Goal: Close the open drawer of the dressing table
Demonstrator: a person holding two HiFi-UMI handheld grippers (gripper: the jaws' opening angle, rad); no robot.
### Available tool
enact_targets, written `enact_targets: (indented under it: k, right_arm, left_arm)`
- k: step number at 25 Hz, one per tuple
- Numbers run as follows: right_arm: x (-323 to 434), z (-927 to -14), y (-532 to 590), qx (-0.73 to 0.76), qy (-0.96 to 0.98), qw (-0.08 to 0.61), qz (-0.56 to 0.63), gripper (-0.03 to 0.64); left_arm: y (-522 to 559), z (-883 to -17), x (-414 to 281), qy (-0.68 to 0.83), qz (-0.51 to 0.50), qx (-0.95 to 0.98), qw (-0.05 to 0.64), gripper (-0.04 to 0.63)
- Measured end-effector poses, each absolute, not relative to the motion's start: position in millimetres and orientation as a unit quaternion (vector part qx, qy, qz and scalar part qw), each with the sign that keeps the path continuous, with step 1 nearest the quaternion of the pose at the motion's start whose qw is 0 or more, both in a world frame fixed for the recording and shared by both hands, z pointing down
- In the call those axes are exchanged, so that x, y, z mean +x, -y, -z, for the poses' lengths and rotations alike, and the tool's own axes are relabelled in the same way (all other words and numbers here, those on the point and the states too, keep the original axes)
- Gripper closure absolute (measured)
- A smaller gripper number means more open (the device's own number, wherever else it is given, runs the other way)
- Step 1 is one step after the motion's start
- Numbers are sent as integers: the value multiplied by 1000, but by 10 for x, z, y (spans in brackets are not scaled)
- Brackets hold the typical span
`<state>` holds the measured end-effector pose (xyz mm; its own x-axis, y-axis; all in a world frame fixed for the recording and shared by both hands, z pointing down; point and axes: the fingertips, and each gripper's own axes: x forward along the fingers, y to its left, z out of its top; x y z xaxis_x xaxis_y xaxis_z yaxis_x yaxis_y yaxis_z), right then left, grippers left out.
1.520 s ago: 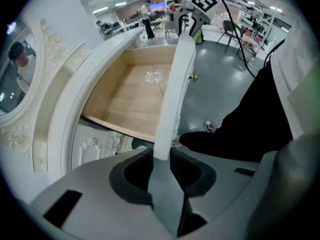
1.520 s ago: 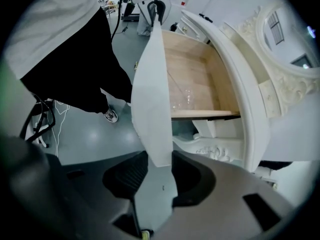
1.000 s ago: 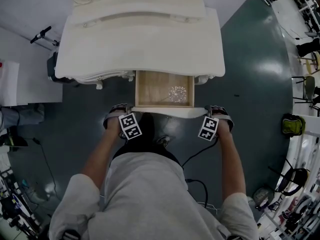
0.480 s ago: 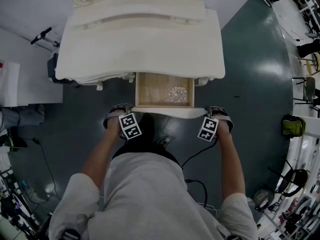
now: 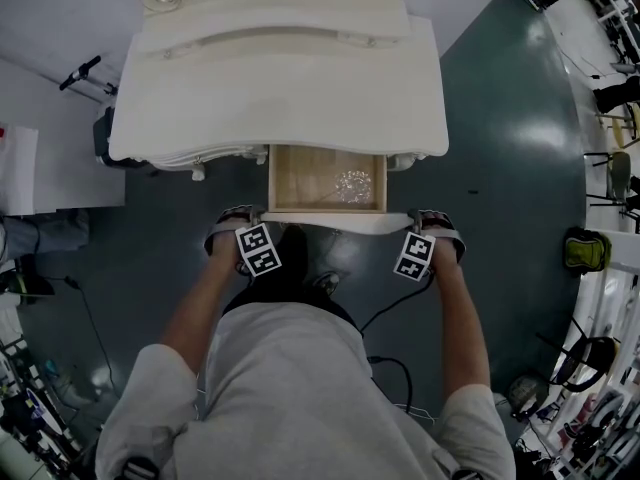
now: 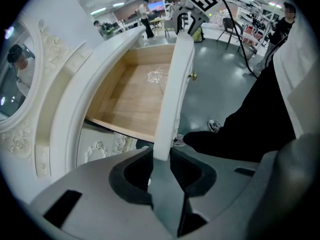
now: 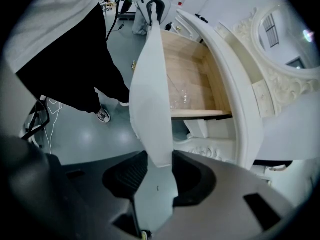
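Note:
The white dressing table [image 5: 280, 78] has its middle drawer [image 5: 305, 178] pulled out, showing a pale wooden bottom. A small clear, glittering object [image 5: 352, 184] lies inside at the right. The drawer's white front panel [image 5: 335, 223] faces me. My left gripper [image 5: 240, 220] is clamped on the panel's left end and my right gripper [image 5: 435, 222] on its right end. In the left gripper view the panel [image 6: 172, 94] runs away from between the jaws of that gripper [image 6: 161, 159]. The right gripper view shows the same panel [image 7: 150, 84] pinched in that gripper [image 7: 160, 164].
The carved table edge and mirror frame [image 6: 20, 134] stand close beside the drawer. My legs and a shoe [image 5: 325, 283] are right behind the panel, with a cable [image 5: 395, 313] trailing on the dark floor. Chairs [image 5: 615, 178] and clutter lie at the far right.

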<state>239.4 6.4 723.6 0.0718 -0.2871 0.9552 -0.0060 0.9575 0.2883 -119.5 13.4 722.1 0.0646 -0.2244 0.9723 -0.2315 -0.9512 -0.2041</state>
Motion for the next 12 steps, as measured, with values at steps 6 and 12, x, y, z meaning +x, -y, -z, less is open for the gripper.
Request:
enact_targets:
  k: [6,12]
  right_arm:
    - [2382,-7243,-21,110,674,724,98,459]
    - [2377,-7244,55,113,674,724,101,457]
  left_arm:
    - [-94,-7229,-1205,152,-668,728,5,489]
    - [-24,-7231,-1206,151,-669,728,4,489]
